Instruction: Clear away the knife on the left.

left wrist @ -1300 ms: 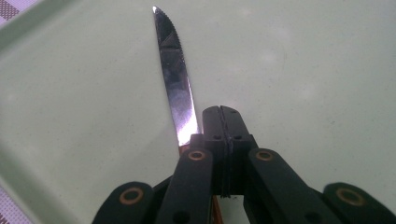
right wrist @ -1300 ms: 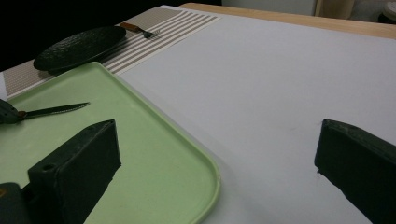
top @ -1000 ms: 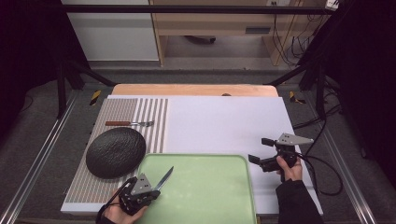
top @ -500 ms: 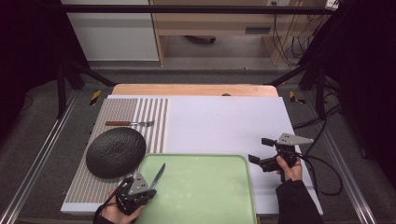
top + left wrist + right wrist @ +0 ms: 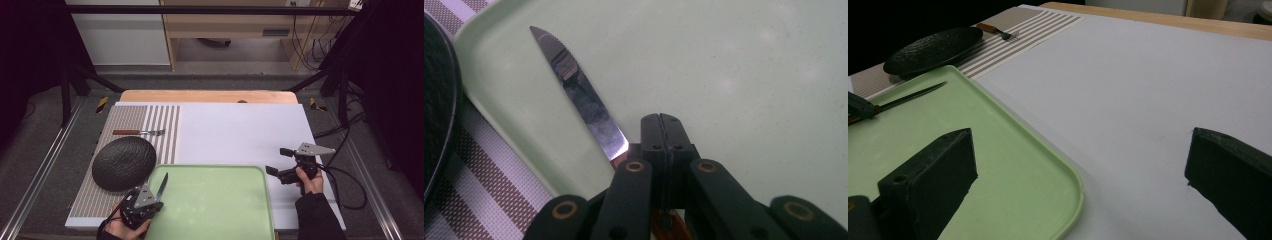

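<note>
Left gripper [image 5: 150,196], lower left of the high view, is clenched on the brown handle of a table knife [image 5: 576,92]. The blade sticks out past the jaw tips, toward the upper left of the left gripper view, and hangs over the left edge of the green tray [image 5: 215,172], close to the black textured plate [image 5: 124,162].

Handling, my estimate: the knife is light, rigid and slim, with a polished, slippery blade. The handle is the right place to hold it; a grip this near the blade root lets it pivot if bumped.

Right gripper [image 5: 280,161], right of centre in the high view, sits released over the white mat [image 5: 240,130], its jaws wide apart with nothing between them.

A fork [image 5: 140,132] lies on the striped placemat [image 5: 160,120], upper left.

Against the frame a second ago: the knife has shifted slightly left and its tip points more steeply up-frame. The right gripper, plate and fork are unchanged.
</note>
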`<state>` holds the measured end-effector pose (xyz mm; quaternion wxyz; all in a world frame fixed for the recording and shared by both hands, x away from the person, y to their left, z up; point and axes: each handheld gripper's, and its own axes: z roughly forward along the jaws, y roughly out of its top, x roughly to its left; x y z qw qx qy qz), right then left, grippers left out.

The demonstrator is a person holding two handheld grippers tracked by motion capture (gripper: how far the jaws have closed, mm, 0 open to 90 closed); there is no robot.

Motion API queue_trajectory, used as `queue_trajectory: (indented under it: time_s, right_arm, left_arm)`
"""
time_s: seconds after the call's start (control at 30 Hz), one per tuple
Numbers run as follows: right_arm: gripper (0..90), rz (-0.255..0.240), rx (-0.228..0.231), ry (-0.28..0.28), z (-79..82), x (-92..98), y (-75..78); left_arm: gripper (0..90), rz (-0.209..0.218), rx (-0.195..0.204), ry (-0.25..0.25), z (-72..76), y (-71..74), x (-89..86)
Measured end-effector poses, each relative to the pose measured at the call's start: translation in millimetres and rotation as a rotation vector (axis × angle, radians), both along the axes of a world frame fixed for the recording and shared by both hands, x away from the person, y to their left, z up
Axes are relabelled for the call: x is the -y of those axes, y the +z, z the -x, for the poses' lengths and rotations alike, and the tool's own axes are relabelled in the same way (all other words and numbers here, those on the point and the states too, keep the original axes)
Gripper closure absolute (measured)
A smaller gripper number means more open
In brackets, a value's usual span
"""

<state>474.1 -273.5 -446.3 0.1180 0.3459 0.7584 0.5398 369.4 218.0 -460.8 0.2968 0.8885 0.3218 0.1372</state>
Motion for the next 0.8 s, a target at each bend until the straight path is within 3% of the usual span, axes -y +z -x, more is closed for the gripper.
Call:
queue_trajectory:
  time_s: [0.8]
  right_arm:
    - [0.3,0.004,0.000,0.002,-0.2,-0.4,-0.6]
  left_arm:
    - [89.7,-0.004,-0.014,0.034,-0.8,-0.8,-8.1]
